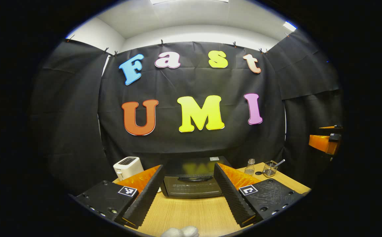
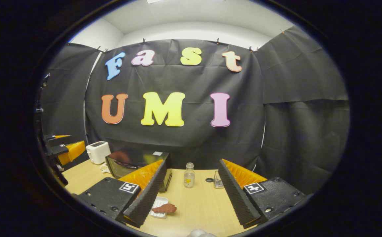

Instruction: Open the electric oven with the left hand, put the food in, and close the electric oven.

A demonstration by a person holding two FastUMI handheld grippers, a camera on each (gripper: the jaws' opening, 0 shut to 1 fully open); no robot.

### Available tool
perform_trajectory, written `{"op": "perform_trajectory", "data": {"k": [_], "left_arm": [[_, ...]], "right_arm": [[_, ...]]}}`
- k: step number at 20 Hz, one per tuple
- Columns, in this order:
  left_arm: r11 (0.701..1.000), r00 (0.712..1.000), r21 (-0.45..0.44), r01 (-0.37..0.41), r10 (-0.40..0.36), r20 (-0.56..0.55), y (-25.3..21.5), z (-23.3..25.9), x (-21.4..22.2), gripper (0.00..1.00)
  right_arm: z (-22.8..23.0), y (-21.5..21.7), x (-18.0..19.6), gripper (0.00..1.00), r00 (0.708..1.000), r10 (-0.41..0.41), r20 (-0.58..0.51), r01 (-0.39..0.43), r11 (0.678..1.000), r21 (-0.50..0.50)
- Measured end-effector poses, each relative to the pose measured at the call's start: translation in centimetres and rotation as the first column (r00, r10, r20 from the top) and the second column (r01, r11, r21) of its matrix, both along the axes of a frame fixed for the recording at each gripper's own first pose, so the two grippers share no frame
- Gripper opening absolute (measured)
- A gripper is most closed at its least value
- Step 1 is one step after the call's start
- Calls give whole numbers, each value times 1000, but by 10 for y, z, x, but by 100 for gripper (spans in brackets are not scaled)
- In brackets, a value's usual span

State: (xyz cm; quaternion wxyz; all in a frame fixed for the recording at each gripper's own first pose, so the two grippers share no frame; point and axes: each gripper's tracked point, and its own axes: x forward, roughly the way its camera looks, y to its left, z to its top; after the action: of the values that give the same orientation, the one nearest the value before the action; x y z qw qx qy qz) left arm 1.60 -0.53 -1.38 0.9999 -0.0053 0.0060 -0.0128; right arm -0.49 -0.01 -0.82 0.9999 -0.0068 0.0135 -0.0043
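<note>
Boxy dark oven (image 1: 192, 179) shut on woodgrain table (image 1: 191, 214); reddish, perhaps crusty, food (image 2: 164, 208).

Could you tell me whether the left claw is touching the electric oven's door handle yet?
Apart. In the left gripper view, the left claw hangs open short of the electric oven, bare table ahead of it.

Black cloth hung by small clips (image 1: 161, 42) drapes the booth wall (image 1: 191, 141) ahead of me and folds round both sides. Above it, at the top of the frame, I see a plain white wall (image 1: 197, 33) and a white ceiling (image 2: 194, 13), with what may be a bright ceiling light (image 1: 289, 26) at the upper right. A light wooden tabletop (image 1: 191, 214) fills the bottom centre.
</note>
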Motion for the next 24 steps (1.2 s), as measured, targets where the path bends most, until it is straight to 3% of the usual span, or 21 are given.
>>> {"op": "perform_trajectory", "data": {"k": [9, 16, 24], "left_arm": [[998, 996, -25, 61, -62, -61, -28, -44, 85, 96], [998, 983, -35, 48, -53, -175, -29, -110, 164, 96], [999, 962, -12, 46, -48, -268, -29, -161, 202, 97]], "right_arm": [[-3, -25, -17, 100, 997, -63, -43, 63, 998, 0], [-14, -44, -30, 100, 985, -137, -100, 137, 991, -12], [-24, -43, -32, 100, 978, -161, -136, 162, 987, 0]]}}
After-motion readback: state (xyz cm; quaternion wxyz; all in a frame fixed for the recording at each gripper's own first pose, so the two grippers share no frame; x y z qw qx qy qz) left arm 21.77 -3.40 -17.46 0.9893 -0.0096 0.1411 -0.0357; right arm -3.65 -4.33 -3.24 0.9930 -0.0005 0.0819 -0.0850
